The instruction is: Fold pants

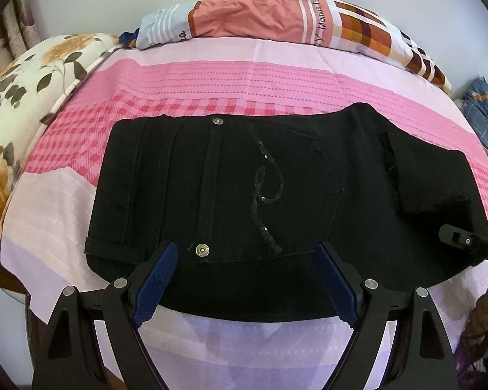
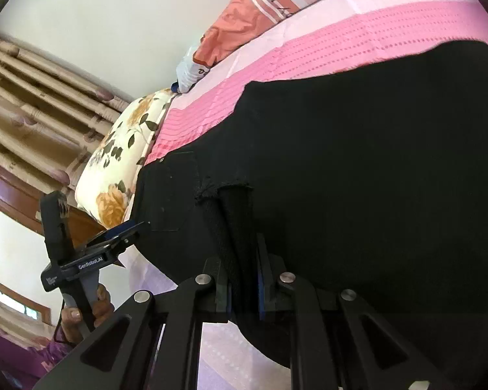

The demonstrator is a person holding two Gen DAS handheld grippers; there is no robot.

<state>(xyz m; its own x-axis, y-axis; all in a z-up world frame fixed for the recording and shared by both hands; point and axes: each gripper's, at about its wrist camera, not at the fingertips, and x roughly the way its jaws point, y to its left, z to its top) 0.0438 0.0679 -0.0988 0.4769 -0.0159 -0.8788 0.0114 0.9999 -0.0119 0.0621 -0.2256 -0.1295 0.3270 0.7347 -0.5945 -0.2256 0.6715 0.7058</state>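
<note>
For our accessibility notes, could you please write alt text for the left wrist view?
Black pants lie folded on a pink bedspread, with the open left tongs poised over their near edge. Pillows line the far side.

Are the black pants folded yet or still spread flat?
Partly folded: the black pants lie doubled, leg hem by the back pocket. The right gripper is shut on an edge; the left gripper is open.

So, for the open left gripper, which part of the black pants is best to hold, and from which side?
Probably the near waistband edge of the black pants, beside the metal button. It lies flat on the bed sheet, directly between the left gripper fingers, so come in low from the near side.
</note>
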